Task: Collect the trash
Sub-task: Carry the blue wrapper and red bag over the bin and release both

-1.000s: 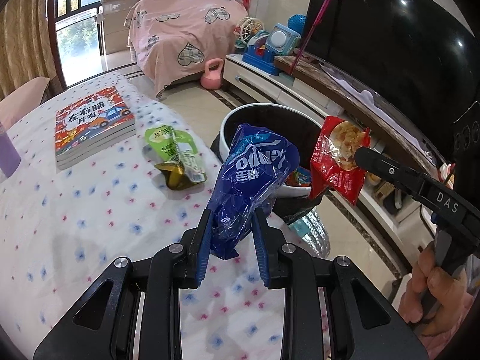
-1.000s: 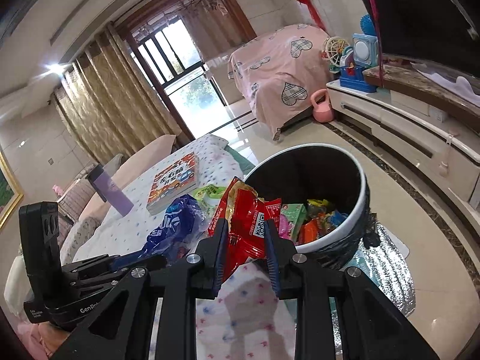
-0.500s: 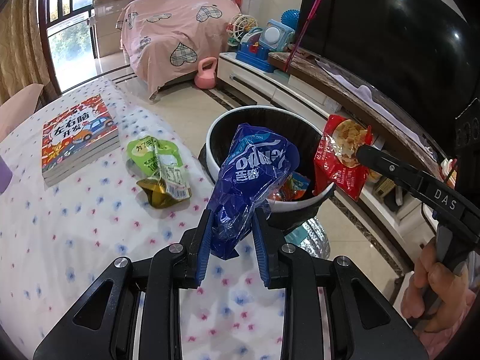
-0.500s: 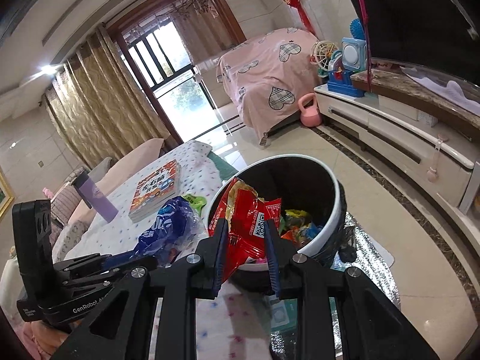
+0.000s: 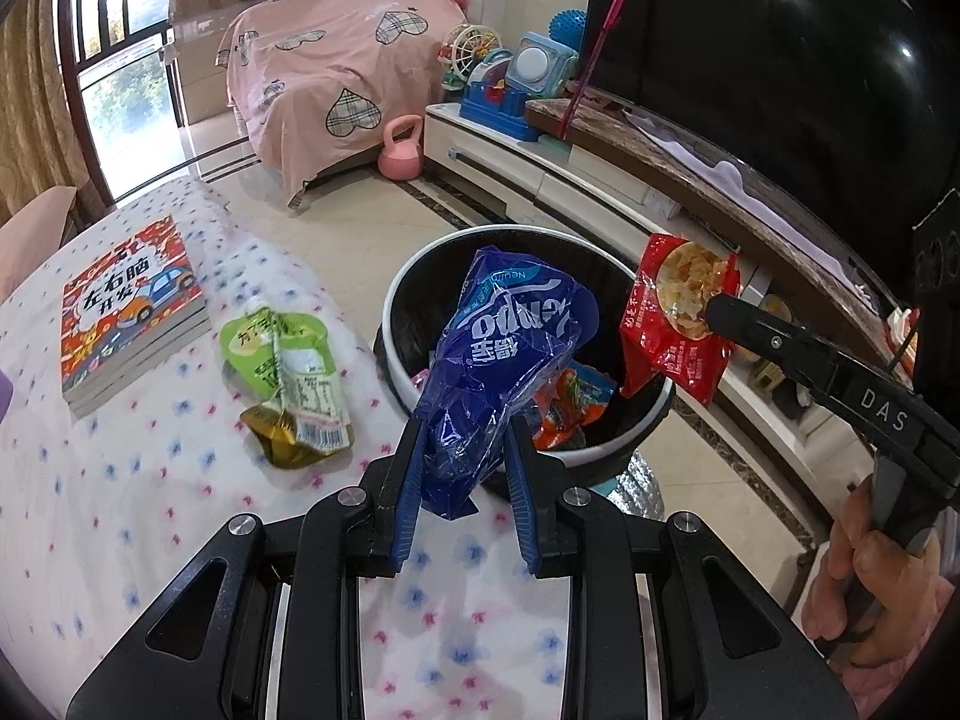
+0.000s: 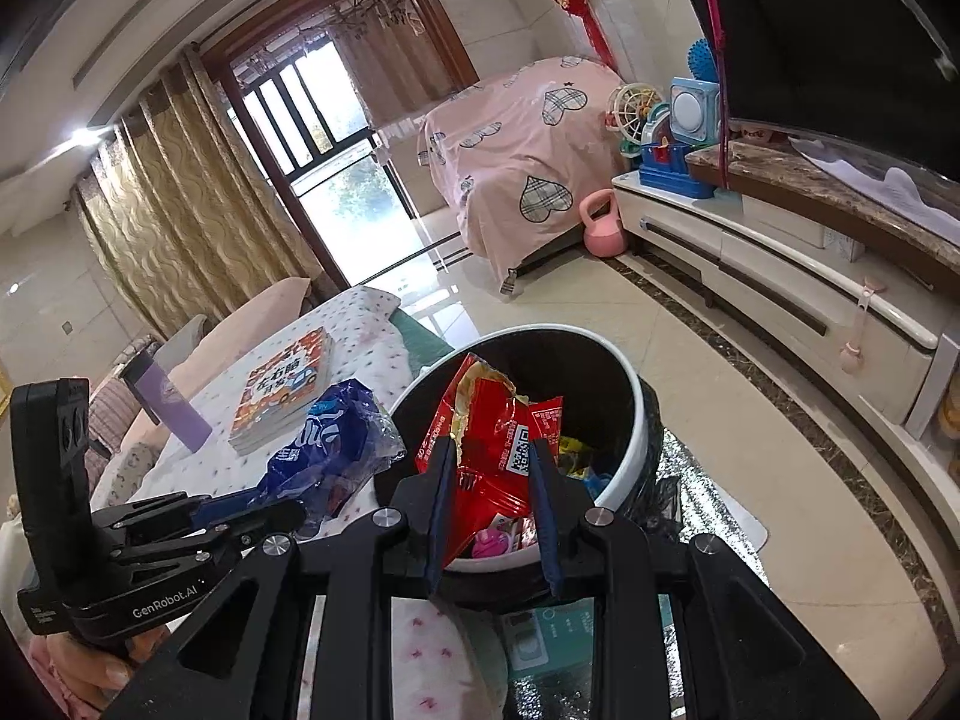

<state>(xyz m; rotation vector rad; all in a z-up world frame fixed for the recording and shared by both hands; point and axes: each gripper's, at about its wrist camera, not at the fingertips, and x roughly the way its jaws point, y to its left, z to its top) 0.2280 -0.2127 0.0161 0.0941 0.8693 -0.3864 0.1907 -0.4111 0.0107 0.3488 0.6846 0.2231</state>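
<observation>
Blue wrapper [image 5: 504, 354]: pinched in left gripper [image 5: 465, 501], nearing bin [image 5: 651, 414].
Red packet [image 6: 492, 450]: clamped by right gripper [image 6: 489, 516], over bin.
Left: green pouch [image 5: 282, 378] on bedspread, nine o'clock of bin.

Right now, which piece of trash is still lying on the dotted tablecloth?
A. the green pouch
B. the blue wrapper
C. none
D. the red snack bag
A: the green pouch lies on the tablecloth beside the bin, while the blue wrapper and red snack bag are each clamped in a gripper.
</observation>
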